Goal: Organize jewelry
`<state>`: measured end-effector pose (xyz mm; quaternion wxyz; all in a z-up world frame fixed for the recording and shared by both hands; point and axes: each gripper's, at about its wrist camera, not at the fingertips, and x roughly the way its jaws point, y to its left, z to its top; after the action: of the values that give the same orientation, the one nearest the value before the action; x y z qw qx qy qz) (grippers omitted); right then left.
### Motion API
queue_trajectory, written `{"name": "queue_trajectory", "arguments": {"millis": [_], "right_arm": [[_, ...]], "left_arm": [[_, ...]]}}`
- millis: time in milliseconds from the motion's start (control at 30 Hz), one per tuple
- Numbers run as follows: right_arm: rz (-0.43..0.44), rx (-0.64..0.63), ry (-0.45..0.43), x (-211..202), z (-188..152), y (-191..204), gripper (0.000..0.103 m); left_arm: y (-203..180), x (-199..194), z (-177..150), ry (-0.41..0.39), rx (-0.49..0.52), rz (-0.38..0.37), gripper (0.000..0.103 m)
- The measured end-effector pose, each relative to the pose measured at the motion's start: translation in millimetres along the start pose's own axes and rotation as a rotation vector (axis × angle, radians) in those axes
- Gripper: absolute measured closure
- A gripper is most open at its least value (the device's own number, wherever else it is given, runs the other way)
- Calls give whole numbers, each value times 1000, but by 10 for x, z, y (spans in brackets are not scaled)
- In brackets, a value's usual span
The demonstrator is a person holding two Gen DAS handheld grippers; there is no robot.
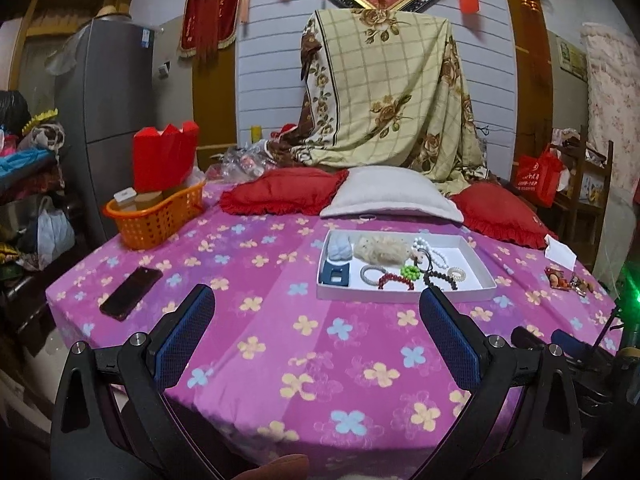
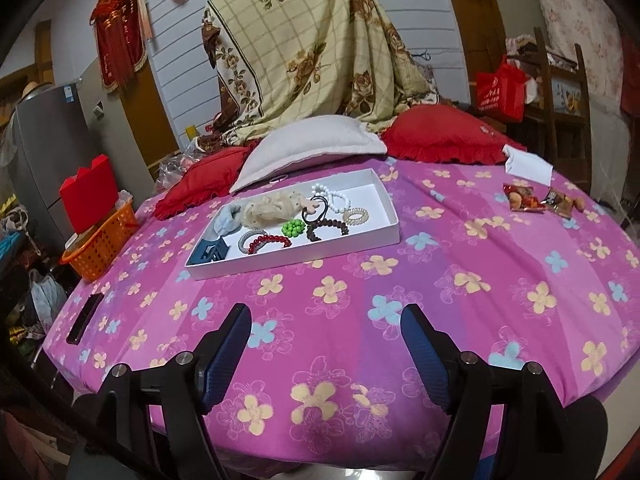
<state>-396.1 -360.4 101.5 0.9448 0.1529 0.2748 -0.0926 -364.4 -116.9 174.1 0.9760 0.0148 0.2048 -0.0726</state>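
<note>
I have both jaws spread wide and empty: left gripper, right gripper, above the pink flowered bedspread. At twelve o'clock lies the shallow white cardboard tray holding bead bracelets, hair ties and a blue claw clip. I judge nothing is started; next comes reaching one piece. The tangled loops overlap, so I can't tell individual items apart.

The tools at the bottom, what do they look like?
Each tool, left and right, has two black plastic arms shaped like a V, with shiny round silver bolts. Its fingers wear bumpy dark blue pads. No sleeves or cables show on them.
</note>
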Motion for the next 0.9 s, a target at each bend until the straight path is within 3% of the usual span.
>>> {"name": "queue_trajectory", "arguments": {"millis": [200,567,900], "right_arm": [[-16,-40,-15,-46,-41,91,26],[-53,-102,-41,-92,-99,220,19],[-81,-103,-7,-2,-167,210,19]], "left_arm": [[19,-25,-89,10,20,23,1],[-75,105,-264,99,63,7,1],[5,315,-399,205,23,-13,1]]}}
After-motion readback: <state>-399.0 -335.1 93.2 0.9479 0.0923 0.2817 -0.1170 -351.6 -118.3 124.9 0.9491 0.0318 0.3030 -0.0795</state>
